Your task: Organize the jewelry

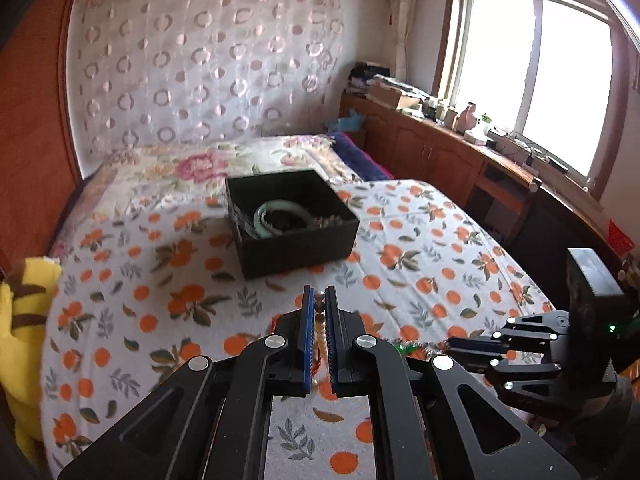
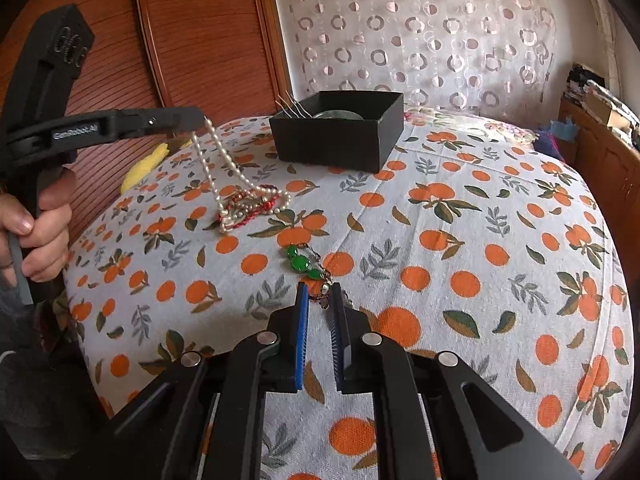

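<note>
Pearl necklace [image 2: 224,160]: it is hanging from the left gripper [image 1: 319,296], pinched between the two blue pads near their tips; in the right wrist view the strand is running down and its lower end is lying on the bedspread.
Left gripper: its jaws are standing almost together, closing on the pearl beads – the person's left hand [image 2: 38,224] is holding the handle, raised over the near-left part of the bed.
Red cord piece [image 2: 256,204]: it is lying tangled with the lower loop of the pearls on the cloth.
Green-stone chain [image 2: 302,260]: it is lying flat on the bedspread, its near end reaching in between the tips of the right gripper [image 2: 322,294].
Right gripper: the jaws are standing a little apart around the metal end of the green chain; whether the pads are pressing it, I cannot tell.
Black box [image 1: 288,220]: it is sitting open on the bed, further away than both grippers, well apart from the pearls – a pale green bangle [image 1: 276,216] and other small pieces are lying inside.
Bedspread [image 2: 480,240]: white cloth with orange fruit print, covering the bed under everything.
Yellow plush [image 1: 24,320]: it is lying at the left edge of the bed.
</note>
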Motion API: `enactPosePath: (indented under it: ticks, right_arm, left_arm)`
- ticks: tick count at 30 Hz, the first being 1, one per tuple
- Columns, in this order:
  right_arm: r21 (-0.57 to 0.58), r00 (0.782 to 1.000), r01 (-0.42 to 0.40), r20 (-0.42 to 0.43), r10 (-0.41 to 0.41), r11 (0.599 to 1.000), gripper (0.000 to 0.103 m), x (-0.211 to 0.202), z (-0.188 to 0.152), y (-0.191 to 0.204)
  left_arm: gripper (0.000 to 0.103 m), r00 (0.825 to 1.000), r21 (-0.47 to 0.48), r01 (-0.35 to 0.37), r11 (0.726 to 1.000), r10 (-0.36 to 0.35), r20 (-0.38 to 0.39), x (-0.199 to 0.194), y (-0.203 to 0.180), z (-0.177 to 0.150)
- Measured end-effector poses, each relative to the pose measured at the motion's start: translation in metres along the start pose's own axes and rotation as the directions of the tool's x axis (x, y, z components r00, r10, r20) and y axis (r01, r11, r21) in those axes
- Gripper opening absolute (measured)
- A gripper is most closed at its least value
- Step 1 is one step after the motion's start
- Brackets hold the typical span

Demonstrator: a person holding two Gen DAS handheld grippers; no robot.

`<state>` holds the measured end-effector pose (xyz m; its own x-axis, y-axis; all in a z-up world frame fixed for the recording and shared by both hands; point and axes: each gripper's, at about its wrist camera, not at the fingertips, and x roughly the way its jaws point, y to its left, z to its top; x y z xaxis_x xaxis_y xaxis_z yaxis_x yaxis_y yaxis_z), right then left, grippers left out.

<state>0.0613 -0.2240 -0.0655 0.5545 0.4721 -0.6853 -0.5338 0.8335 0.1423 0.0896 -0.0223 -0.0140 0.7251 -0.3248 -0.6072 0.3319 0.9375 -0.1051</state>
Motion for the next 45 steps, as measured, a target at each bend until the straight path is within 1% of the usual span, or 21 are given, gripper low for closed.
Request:
enactPosePath:
  ticks: [5, 11, 16, 22, 25, 26, 28, 29, 30, 32, 36, 45]
  right_arm:
    - [-0.035, 1.0, -0.007, 0.023, 0.008, 0.999, 0.012, -0.004, 0.021, 0.007]
    - [-0.083, 0.999, 0.019, 0.046, -0.015, 0.996, 0.012, -0.009, 0.046, 0.013]
    - [-0.101, 0.997, 0.026, 0.076, -0.018, 0.995, 0.012, -0.015, 0.062, 0.014]
    - [-0.121, 0.994, 0.031, 0.106, -0.018, 0.992, 0.012, -0.023, 0.077, 0.016]
    - [-0.118, 0.997, 0.022, 0.081, -0.013, 0.993, 0.012, -0.02, 0.074, 0.015]
    - [-0.123, 0.998, 0.016, 0.056, -0.009, 0.992, 0.012, -0.015, 0.07, 0.015]
    - [-0.127, 1.0, 0.027, 0.017, -0.025, 0.992, 0.012, -0.005, 0.06, 0.014]
    - [-0.132, 1.0, 0.027, -0.007, -0.028, 0.991, 0.016, 0.001, 0.056, 0.014]
    - [-0.139, 0.999, 0.025, -0.026, -0.029, 0.99, 0.024, 0.006, 0.051, 0.015]
    - [-0.147, 0.998, 0.022, -0.055, -0.03, 0.989, 0.034, 0.014, 0.045, 0.015]
    - [-0.163, 0.995, 0.017, -0.09, -0.031, 0.986, 0.034, 0.024, 0.038, 0.015]
    - [-0.164, 0.993, 0.02, -0.113, -0.039, 0.986, 0.034, 0.032, 0.024, 0.012]
  left_arm:
    - [0.005, 1.0, 0.018, -0.01, 1.0, 0.01, 0.024, -0.006, -0.001, 0.015]
    - [0.005, 0.999, 0.039, -0.009, 0.999, 0.007, 0.052, -0.011, -0.005, 0.036]
    - [0.005, 0.996, 0.061, -0.021, 0.998, 0.016, 0.085, -0.018, -0.011, 0.056]
    - [0.005, 0.994, 0.073, -0.029, 0.997, 0.022, 0.104, -0.022, -0.014, 0.071]
    - [0.005, 0.994, 0.077, -0.031, 0.997, 0.022, 0.106, -0.023, -0.015, 0.072]
    - [0.005, 0.994, 0.077, -0.031, 0.997, 0.022, 0.108, -0.023, -0.016, 0.072]
    - [0.005, 0.994, 0.077, -0.032, 0.996, 0.024, 0.111, -0.024, -0.016, 0.073]
    - [0.005, 0.993, 0.077, -0.033, 0.997, 0.024, 0.115, -0.025, -0.016, 0.075]
    - [0.005, 0.992, 0.072, -0.033, 0.997, 0.024, 0.124, -0.027, -0.016, 0.077]
    - [0.005, 0.99, 0.062, -0.031, 0.998, 0.022, 0.139, -0.031, -0.015, 0.081]
    - [0.005, 0.984, 0.059, -0.035, 0.998, 0.024, 0.176, -0.044, -0.017, 0.088]
    - [0.005, 0.969, 0.054, -0.051, 0.997, 0.037, 0.242, -0.067, -0.016, 0.104]
